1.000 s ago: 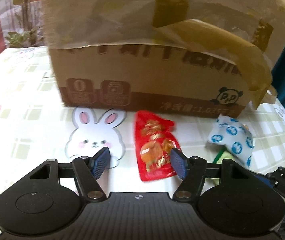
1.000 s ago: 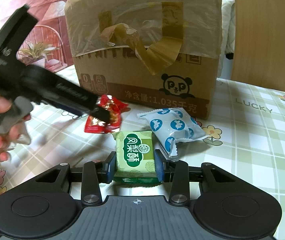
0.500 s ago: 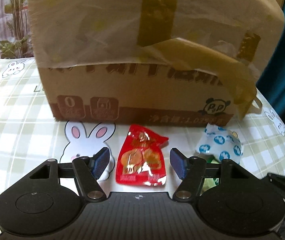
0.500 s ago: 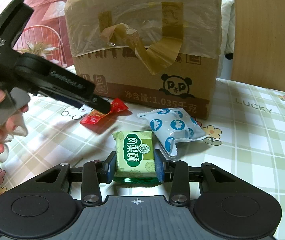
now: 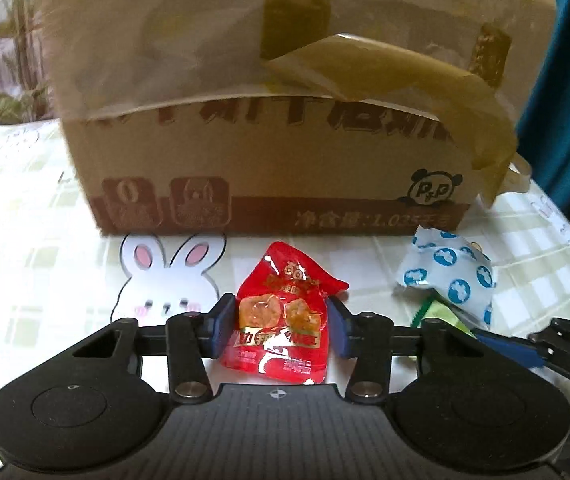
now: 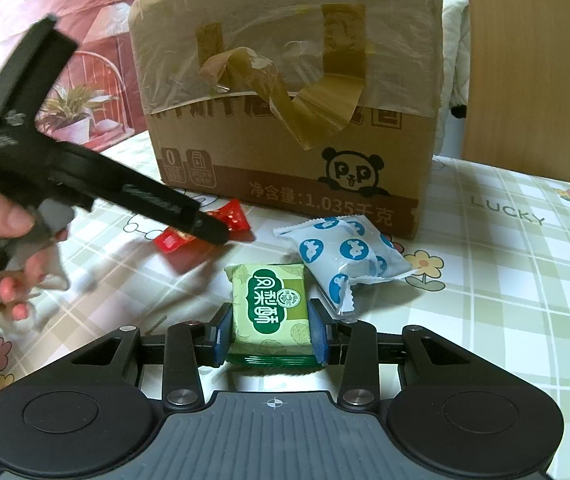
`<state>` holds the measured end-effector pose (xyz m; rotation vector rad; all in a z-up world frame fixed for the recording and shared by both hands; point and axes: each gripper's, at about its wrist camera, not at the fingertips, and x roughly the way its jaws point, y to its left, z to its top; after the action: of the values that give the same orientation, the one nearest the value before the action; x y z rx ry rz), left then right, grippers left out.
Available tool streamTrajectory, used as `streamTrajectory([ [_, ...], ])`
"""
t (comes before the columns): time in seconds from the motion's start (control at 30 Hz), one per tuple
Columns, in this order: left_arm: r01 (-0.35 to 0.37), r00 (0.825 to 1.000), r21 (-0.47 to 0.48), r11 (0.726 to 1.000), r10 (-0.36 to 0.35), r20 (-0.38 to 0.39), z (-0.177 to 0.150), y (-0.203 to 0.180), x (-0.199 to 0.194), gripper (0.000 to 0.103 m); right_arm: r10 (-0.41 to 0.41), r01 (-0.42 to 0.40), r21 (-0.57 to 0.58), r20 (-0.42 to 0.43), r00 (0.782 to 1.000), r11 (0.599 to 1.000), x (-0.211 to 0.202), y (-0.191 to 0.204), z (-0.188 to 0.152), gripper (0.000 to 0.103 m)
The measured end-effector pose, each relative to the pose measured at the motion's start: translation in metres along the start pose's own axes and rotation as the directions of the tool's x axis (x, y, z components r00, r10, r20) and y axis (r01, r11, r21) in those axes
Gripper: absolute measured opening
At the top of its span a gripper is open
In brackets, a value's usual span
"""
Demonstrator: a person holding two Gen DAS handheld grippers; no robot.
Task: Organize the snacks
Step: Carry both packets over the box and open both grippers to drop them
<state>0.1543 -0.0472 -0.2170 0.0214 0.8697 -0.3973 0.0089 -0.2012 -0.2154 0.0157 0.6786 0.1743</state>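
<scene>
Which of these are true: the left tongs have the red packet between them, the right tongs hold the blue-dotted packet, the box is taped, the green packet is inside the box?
1. The red packet sits between the closing left tongs. True.
2. The right tongs hold the blue-dotted packet. False: they grip the green packet.
3. The box carries brown tape. True.
4. The green packet is inside the box. False: it is outside, in front.

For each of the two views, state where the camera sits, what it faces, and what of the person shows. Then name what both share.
Left wrist: on the left gripper, facing the red packet and cardboard box; no body shows.
Right wrist: on the right gripper, facing the green packet; a hand shows.
Shared: box, red packet, blue-spotted packet.
</scene>
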Motion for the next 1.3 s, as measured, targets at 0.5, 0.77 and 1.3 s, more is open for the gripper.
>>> streamTrajectory([
  [0.5, -0.003, 0.998, -0.037, 0.999, 0.006, 0.066, -0.034, 0.018, -0.058, 0.044, -0.016, 0.016, -0.026, -0.005, 1.0, 1.0, 0.002, 0.003, 0.0, 0.036],
  [0.77, -0.012, 0.992, -0.028, 1.0, 0.016, 0.123, -0.034, 0.023, -0.086, 0.044, -0.033, 0.031, -0.058, -0.033, 0.999, 0.998, 0.001, 0.008, 0.004, 0.035],
  [1.3, -0.007, 0.918, -0.004, 1.0, 0.008, 0.396, 0.031, 0.021, -0.156, 0.044, 0.011, 0.014, -0.09, 0.271, 0.962, 0.996, -0.081, 0.012, 0.109, 0.035],
])
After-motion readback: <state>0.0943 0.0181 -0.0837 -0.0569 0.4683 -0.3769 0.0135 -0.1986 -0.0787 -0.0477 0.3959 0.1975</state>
